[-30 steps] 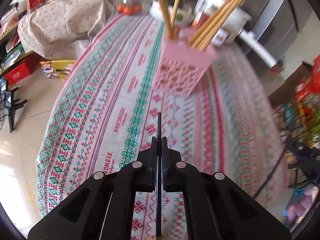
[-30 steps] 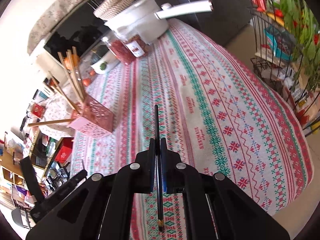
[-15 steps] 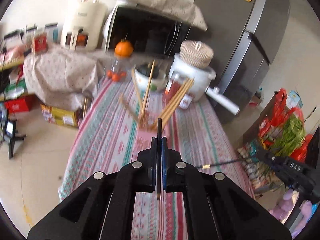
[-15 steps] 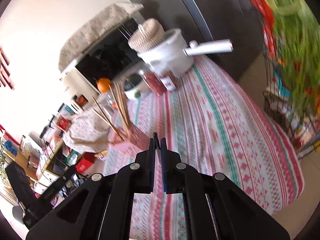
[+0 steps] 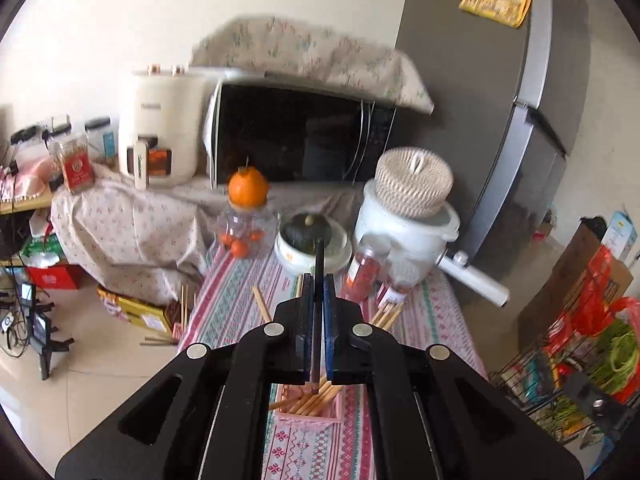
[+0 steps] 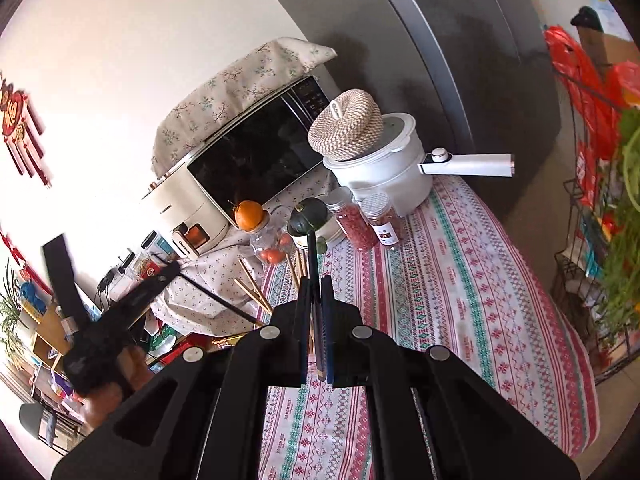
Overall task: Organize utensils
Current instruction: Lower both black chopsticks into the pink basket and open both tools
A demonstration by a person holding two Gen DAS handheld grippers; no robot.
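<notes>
Below the left gripper (image 5: pixel 316 292), toward 6 o'clock in its view, stands the pink utensil holder (image 5: pixel 308 410) on the table (image 5: pixel 236 308), with wooden chopsticks (image 5: pixel 310 400) already in it. Each gripper is pinching one dark chopstick (image 5: pixel 319 264) along its pointing line. The right gripper (image 6: pixel 316 292) seems farther away, so I judge the left should descend first, tip downward.

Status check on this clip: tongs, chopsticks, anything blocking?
Left tongs shut on a dark chopstick. Right tongs shut on another dark chopstick. Pink holder below, full of wooden chopsticks. Nothing blocking.
</notes>
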